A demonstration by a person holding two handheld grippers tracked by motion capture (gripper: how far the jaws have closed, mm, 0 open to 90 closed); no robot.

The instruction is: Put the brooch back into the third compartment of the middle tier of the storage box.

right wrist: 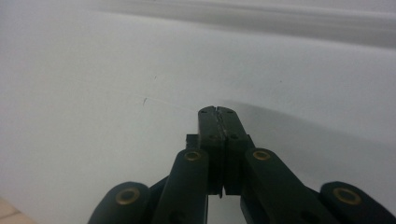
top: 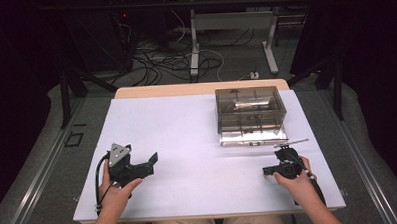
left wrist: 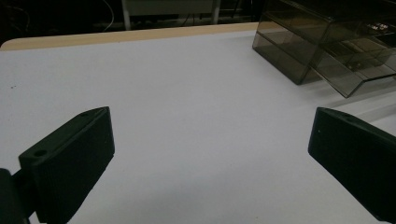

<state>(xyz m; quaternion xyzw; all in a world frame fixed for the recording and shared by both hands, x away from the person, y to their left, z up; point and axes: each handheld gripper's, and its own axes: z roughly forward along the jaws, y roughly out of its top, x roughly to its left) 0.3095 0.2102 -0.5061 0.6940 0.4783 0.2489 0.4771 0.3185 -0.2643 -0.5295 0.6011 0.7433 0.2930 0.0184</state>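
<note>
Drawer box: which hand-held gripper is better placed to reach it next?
Probably the right hand-held gripper: it sits just in front of the drawer box, though its jaws are shut. The left hand-held gripper is open but farther away across the table.

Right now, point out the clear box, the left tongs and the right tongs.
clear box (top: 250, 110): high view, its top face.
left tongs (left wrist: 210, 149): left gripper view, midway between tips.
right tongs (right wrist: 218, 112): right gripper view, closed tips.
</note>
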